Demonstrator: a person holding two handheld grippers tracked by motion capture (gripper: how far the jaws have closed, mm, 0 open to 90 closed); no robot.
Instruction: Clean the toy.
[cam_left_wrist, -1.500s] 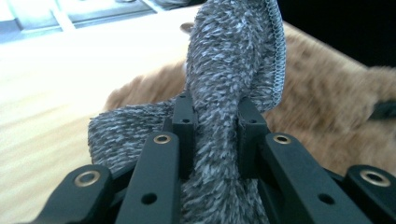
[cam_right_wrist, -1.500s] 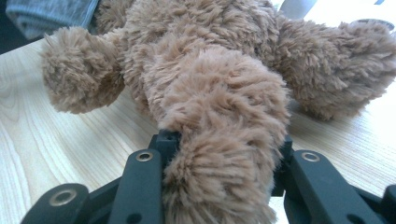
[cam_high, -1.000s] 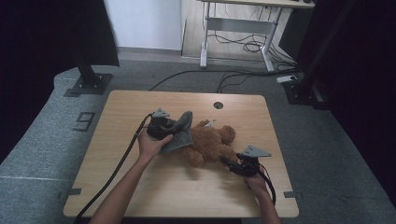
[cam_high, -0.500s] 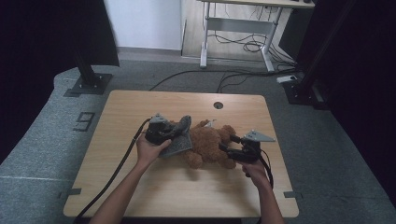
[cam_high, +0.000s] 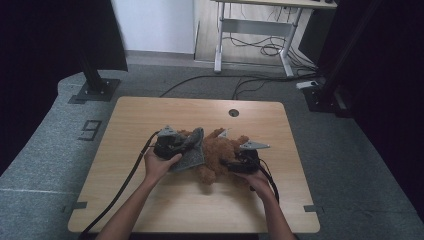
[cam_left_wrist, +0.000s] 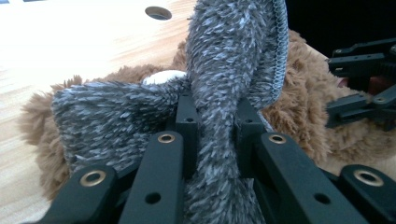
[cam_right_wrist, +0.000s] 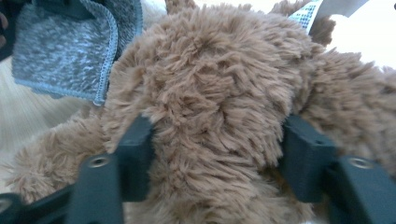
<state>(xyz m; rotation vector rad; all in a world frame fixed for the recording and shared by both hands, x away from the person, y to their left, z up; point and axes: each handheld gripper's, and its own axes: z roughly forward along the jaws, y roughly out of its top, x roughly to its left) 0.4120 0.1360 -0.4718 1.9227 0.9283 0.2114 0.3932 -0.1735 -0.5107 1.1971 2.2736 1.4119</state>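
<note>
Right now my left gripper (cam_left_wrist: 212, 135) is clamped on the grey fuzzy cloth (cam_left_wrist: 140, 107), low in the middle of the left gripper view. My right gripper (cam_right_wrist: 215, 140) has been closing its jaws around the brown teddy bear (cam_high: 220, 155), and its pads press into the fur. The bear lies in the middle of the high view. If I pull the cloth too hard, it may slip out or drag the bear along. The wooden table (cam_high: 150, 210) sits on grey carpet (cam_high: 45, 160), with a desk (cam_high: 260, 25) at the top.
</note>
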